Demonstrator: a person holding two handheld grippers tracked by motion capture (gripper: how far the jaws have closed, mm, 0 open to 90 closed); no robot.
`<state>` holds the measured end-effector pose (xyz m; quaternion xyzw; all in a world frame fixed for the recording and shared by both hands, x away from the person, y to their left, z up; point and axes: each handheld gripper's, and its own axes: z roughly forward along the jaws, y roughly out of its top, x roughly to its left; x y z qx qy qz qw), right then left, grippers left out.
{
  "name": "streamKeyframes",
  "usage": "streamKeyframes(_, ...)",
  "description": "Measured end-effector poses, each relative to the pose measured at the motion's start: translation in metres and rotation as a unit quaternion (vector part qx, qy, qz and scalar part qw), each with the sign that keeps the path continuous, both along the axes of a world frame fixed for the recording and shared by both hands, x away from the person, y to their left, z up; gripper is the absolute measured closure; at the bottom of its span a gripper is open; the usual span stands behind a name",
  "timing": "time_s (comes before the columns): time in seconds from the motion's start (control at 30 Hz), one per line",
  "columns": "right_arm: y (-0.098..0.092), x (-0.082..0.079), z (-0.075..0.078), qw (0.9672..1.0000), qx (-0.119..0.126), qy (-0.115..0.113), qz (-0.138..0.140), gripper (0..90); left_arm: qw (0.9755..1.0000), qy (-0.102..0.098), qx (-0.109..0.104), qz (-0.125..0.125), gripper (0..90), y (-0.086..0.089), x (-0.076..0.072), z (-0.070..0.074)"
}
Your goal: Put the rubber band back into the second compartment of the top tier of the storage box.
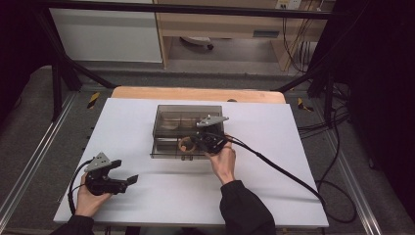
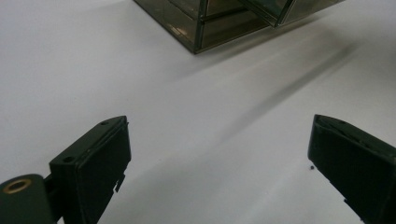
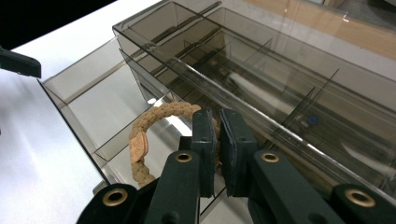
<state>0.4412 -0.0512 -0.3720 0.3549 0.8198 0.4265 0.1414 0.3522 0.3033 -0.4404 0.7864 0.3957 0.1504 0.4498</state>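
Braided tan cord bracelet [image 3: 161, 135] sits pinched between the pressed-together jaws of my right gripper [image 3: 219, 149], low in the middle of the right gripper view, hanging over the pulled-out drawer [image 3: 88, 107] of the smoky transparent plastic drawer box [image 1: 188, 128]. In the high view that gripper [image 1: 208, 142] is at the box's front edge, centre of the frame. My left gripper [image 1: 110, 178] rests at the lower left, jaws spread wide with nothing but white bench [image 2: 196, 121] between them.

My worry is the thin drawer wall and its dividers: the loop dangles to the left of my jaws, and if I lower it crookedly it could catch on a divider edge and end up straddling two compartments, or hang over the rim. I judge the box light, so a nudge from my jaws against the upper shell's front lip, just to the right of them, could slide the whole thing across the smooth bench, since my left gripper isn't steadying it.

Room is tight to the right and ahead, where the upper shell overhangs. To the left and toward the bottom of the frame the drawer is open and the bench is free, so backing out that way looks safest.
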Motion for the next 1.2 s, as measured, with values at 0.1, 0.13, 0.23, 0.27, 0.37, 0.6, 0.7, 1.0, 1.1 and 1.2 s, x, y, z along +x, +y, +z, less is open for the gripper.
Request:
streamKeyframes(0.1,0.001,0.0,-0.002,1.0,-0.002,0.0,0.002,84.8,1.0,0.0,0.0,0.0,5.5,0.0,0.0,0.0)
streamKeyframes(0.13,0.001,0.0,-0.002,1.0,-0.002,0.003,0.0,84.8,1.0,0.0,0.0,0.0,5.5,0.0,0.0,0.0)
streamKeyframes(0.23,0.002,-0.001,-0.004,1.0,-0.005,0.004,0.001,84.7,1.0,0.0,0.0,0.0,5.4,0.0,0.0,0.0)
streamKeyframes(0.27,0.002,-0.001,-0.004,1.0,-0.006,0.004,0.002,84.7,1.0,0.0,0.0,0.0,5.5,0.0,0.0,0.0)
streamKeyframes(0.37,0.003,-0.001,-0.007,0.9999,-0.011,0.005,0.004,84.5,1.0,0.0,0.0,0.0,5.5,0.0,0.0,0.0)
streamKeyframes(0.6,0.005,-0.002,-0.01,0.9998,-0.015,0.01,0.006,82.7,1.0,-0.001,0.0,0.0,5.5,0.0,0.0,0.0)
streamKeyframes(0.7,0.005,-0.002,-0.01,0.9998,-0.015,0.007,0.007,79.8,1.0,-0.001,0.0,0.0,5.4,0.0,0.0,0.0)
streamKeyframes(1.0,0.0,-0.007,0.002,0.9999,-0.005,-0.011,0.011,72.1,1.0,-0.002,0.0,0.001,5.5,0.0,0.0,0.0)
streamKeyframes(1.1,-0.003,-0.01,0.007,0.9998,-0.001,-0.017,0.013,67.7,1.0,-0.001,0.001,0.001,5.5,0.0,0.0,0.0)
streamKeyframes(1.2,-0.008,-0.013,0.012,0.9997,0.006,-0.018,0.014,63.0,1.0,-0.002,0.001,0.001,5.5,0.0,0.0,0.0)
